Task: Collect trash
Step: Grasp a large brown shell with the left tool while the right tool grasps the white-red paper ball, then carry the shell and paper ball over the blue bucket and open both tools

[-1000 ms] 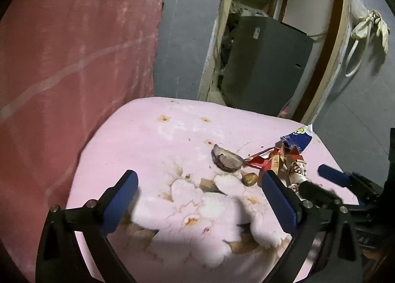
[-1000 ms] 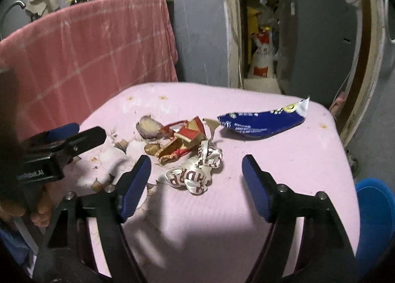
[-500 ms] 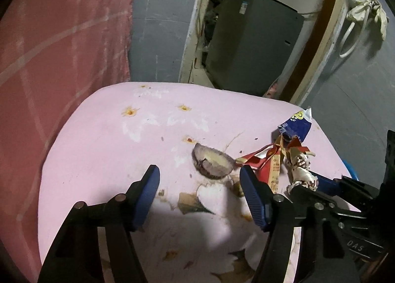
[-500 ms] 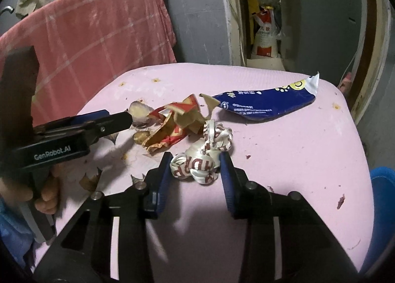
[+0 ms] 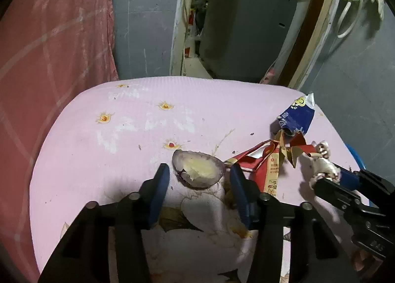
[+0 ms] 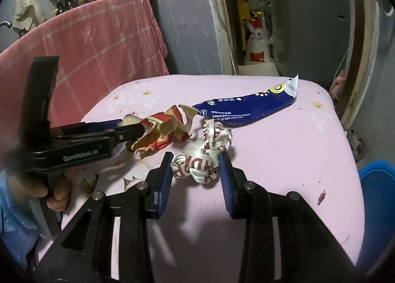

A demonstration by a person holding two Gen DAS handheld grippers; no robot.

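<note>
We see the left claw [image 5: 200, 179] closing around the fruit peel [image 5: 197, 168] on the pink desk [image 5: 138, 120]; the right claw [image 6: 195, 165] pinches the crumpled wrapper [image 6: 197, 162], so both pieces lift together.

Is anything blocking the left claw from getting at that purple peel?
Nothing visible. The peel lies on the pink cloth between the closing fingers of the left gripper; the red wrapper lies just outside its right finger.
</note>
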